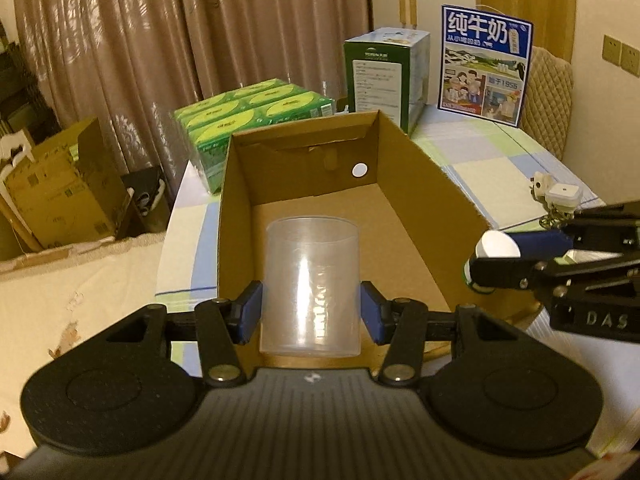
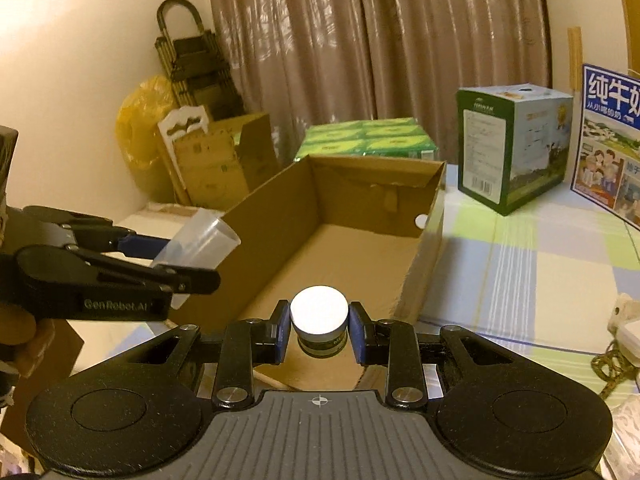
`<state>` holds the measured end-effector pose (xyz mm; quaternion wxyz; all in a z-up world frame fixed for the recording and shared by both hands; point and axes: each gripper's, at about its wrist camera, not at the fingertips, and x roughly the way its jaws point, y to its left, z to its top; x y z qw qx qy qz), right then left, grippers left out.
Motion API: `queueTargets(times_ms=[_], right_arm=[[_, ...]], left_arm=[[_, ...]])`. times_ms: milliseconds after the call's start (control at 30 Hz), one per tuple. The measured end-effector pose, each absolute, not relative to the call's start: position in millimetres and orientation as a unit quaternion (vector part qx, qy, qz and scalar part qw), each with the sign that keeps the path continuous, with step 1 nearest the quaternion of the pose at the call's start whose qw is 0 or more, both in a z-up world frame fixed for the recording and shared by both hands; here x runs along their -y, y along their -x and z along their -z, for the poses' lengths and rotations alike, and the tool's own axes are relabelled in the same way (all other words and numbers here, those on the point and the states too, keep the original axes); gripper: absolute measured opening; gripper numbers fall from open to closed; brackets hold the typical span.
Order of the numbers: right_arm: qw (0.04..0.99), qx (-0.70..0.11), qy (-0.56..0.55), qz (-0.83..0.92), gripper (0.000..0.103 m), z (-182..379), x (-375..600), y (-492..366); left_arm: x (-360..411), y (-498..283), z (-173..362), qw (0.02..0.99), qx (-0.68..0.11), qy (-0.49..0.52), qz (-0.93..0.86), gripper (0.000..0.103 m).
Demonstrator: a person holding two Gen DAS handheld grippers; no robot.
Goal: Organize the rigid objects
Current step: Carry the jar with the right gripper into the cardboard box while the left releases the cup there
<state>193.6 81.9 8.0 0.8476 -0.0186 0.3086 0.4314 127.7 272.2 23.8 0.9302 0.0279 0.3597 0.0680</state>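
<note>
My left gripper (image 1: 311, 312) is shut on a clear plastic cup (image 1: 310, 284) and holds it over the near end of an open cardboard box (image 1: 400, 152). The cup also shows in the right wrist view (image 2: 200, 240), tilted, above the box's left wall (image 2: 264, 208). My right gripper (image 2: 319, 330) is shut on a small jar with a white lid (image 2: 319, 314), held above the box's near edge. In the left wrist view the right gripper (image 1: 496, 258) and the jar's lid (image 1: 498, 244) sit just right of the box.
Behind the box stand a green tissue pack (image 1: 252, 116), a green-and-white carton (image 1: 384, 76) and a blue milk carton (image 1: 484, 64). Keys with a white tag (image 1: 556, 200) lie on the checked tablecloth (image 1: 516, 168) at right. Cardboard boxes (image 1: 60, 188) stand on the floor at left.
</note>
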Motion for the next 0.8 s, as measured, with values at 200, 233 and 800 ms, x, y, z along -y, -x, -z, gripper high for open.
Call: queueTargets(times_ms=[200,233,800], right_arm=[[0.848,-0.316,0.024,-0.426,0.027,2,-87,-194],[0.848,-0.315,0.025,-0.425,0.027,1,-86,-193],[0.861,-0.279,0.012,-0.425,0.05,-18,-59,-171]], left_arm=[[-278,-130,-14,0.93,-0.36,-0.016,-0.068,0.047],[-278,-131,-12,0.931,-0.359,-0.014,-0.068,0.047],[-269,-104,-34,0.944,-0.32,0.019,-0.083,0.06]])
